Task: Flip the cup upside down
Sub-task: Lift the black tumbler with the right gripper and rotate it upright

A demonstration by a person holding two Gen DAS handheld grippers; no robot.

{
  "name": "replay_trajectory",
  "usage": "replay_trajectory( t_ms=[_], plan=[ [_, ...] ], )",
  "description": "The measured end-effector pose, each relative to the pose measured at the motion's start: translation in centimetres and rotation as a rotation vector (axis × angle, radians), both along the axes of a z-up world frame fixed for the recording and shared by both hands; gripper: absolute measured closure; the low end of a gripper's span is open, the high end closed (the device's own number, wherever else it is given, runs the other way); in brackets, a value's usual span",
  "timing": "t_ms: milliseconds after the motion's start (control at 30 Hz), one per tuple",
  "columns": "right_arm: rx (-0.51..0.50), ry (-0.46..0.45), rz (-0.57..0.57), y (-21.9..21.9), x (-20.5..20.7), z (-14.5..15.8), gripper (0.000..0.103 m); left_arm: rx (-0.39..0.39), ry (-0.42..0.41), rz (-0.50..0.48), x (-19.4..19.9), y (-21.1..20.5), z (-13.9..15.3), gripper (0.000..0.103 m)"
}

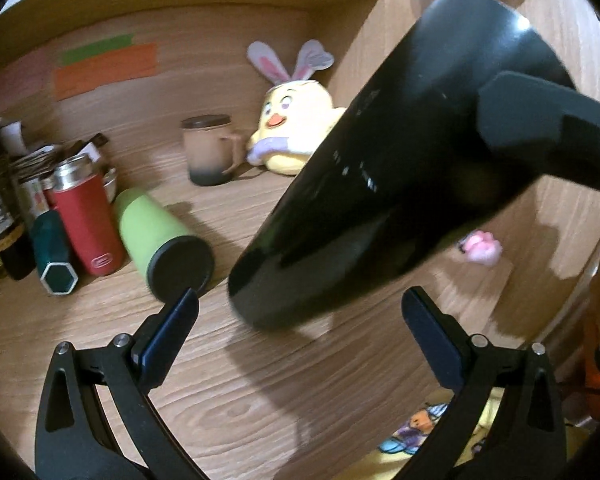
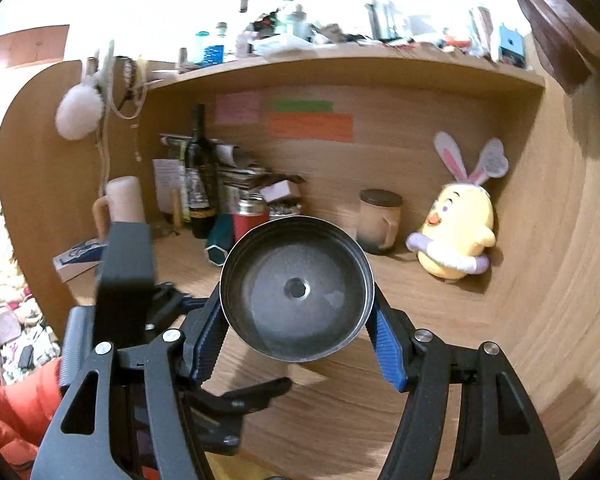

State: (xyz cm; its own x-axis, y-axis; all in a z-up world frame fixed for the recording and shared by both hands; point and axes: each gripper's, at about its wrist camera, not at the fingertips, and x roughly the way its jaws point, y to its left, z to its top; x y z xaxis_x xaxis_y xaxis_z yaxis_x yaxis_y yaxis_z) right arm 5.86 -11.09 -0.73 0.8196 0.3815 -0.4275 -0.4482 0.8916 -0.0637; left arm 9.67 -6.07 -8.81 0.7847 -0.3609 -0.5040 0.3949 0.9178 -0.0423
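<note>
The black cup is held in the air above the wooden desk, lying on its side and tilted. In the right wrist view its open steel mouth faces the camera. My right gripper is shut on the cup, its blue pads pressing both sides. In the left wrist view the right gripper's black finger grips the cup from the upper right. My left gripper is open and empty, just below and in front of the cup's lower end.
A green bottle lies on the desk beside a red flask and a teal bottle. A lidded mug and a yellow plush chick stand at the back. A wooden shelf wall closes the right side.
</note>
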Motion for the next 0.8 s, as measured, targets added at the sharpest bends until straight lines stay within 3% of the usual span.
replay_trajectory(
  t_ms=[133, 233, 267, 800],
  plan=[
    [0.022, 0.009, 0.034, 0.2, -0.2, 0.5, 0.042, -0.061, 0.014, -0.034, 0.3, 0.4, 0.4, 0.0],
    [0.03, 0.012, 0.056, 0.5, -0.2, 0.8, 0.042, -0.116, 0.051, -0.074, 0.7, 0.9, 0.4, 0.017],
    [0.029, 0.011, 0.06, 0.6, -0.1, 0.9, 0.042, -0.127, 0.056, -0.073, 0.7, 1.1, 0.4, 0.017],
    [0.071, 0.07, 0.17, 4.0, 3.6, 1.6, 0.041, -0.148, 0.067, 0.003, -1.1, 4.3, 1.5, 0.03]
  ],
)
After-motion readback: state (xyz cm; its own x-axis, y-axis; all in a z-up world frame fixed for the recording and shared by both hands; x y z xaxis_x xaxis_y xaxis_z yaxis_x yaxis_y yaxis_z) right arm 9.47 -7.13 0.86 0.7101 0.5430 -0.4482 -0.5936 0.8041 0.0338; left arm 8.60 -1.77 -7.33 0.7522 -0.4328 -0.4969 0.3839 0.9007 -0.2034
